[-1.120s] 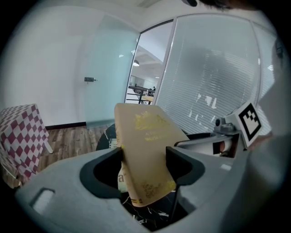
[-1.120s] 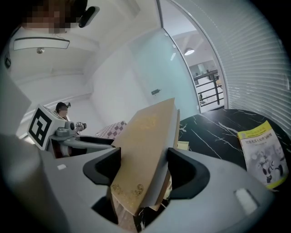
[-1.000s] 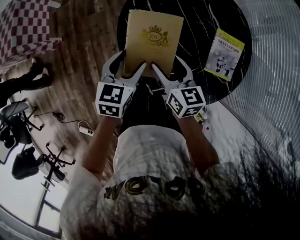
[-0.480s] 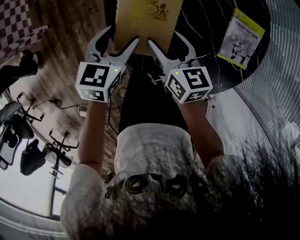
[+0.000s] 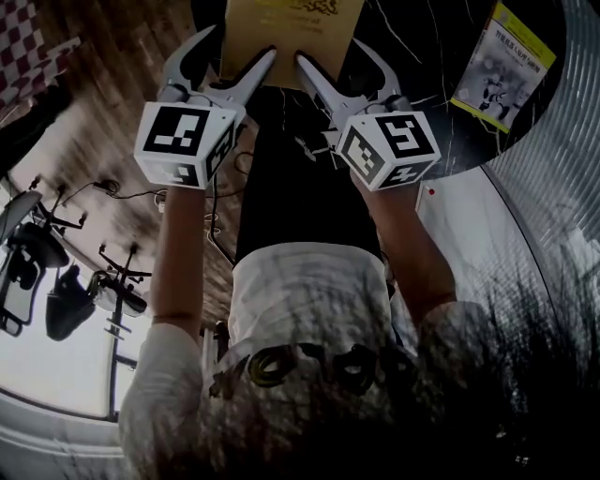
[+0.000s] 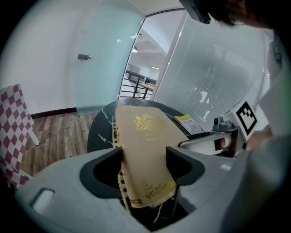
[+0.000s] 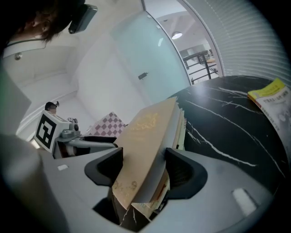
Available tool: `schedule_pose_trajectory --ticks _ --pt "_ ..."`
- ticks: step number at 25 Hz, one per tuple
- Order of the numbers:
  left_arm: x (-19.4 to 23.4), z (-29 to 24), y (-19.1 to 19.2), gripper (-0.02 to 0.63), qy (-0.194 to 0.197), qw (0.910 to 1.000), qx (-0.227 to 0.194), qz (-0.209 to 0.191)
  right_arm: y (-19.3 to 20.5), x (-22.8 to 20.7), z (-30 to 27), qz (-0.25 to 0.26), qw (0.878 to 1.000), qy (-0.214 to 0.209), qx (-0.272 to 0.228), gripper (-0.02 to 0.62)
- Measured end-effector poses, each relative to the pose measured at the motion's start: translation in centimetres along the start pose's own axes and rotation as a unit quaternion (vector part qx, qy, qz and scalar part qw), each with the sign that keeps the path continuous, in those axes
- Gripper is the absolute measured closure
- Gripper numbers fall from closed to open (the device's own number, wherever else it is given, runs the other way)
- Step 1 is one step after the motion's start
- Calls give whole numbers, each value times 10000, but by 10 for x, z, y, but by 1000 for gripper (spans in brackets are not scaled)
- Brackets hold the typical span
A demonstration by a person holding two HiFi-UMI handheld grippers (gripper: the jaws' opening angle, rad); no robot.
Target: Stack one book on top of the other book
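A tan book with a gold crest (image 5: pixel 286 28) is held by its near edge over the black marble round table (image 5: pixel 431 37). My left gripper (image 5: pixel 234 58) is shut on its left part and my right gripper (image 5: pixel 342 64) on its right part. In the left gripper view the tan book (image 6: pixel 145 136) sits clamped between the pads of the left gripper (image 6: pixel 145 160). The right gripper view shows the tan book (image 7: pixel 148 132) tilted in the right gripper (image 7: pixel 143 167), pages showing below. A second book, yellow and white (image 5: pixel 504 58), lies flat on the table to the right.
A chair with a red-checked cover (image 6: pixel 16 127) stands on the wood floor left of the table. Office chairs and a cable (image 5: pixel 56 281) are on the floor at the left. A glass wall with blinds (image 5: pixel 562 187) runs along the right.
Both grippers have sunk toward the table with the tan book still in them. In the head view the book has slid up to the top edge and the yellow book toward the upper right.
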State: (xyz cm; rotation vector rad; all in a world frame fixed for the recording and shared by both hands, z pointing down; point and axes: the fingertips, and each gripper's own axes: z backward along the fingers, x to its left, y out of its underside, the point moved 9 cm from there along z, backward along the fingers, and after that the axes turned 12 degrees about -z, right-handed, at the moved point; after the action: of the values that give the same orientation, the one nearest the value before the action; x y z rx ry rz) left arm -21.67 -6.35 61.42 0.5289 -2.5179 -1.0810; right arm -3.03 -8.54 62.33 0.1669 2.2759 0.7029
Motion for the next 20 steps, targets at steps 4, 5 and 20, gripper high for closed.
schedule_pose_trajectory --ticks 4,5,20 --pt "4 -9 7 299 -144 9999 -5 -49 7 -13 -12 -241 9996 -110 43 296" --pt "2 -10 7 299 -140 9999 -22 -40 8 -15 -11 -239 9996 -130 30 295" --pt "-13 23 5 295 -552 9973 -426 226 -15 -11 29 130 9989 9 -446 287"
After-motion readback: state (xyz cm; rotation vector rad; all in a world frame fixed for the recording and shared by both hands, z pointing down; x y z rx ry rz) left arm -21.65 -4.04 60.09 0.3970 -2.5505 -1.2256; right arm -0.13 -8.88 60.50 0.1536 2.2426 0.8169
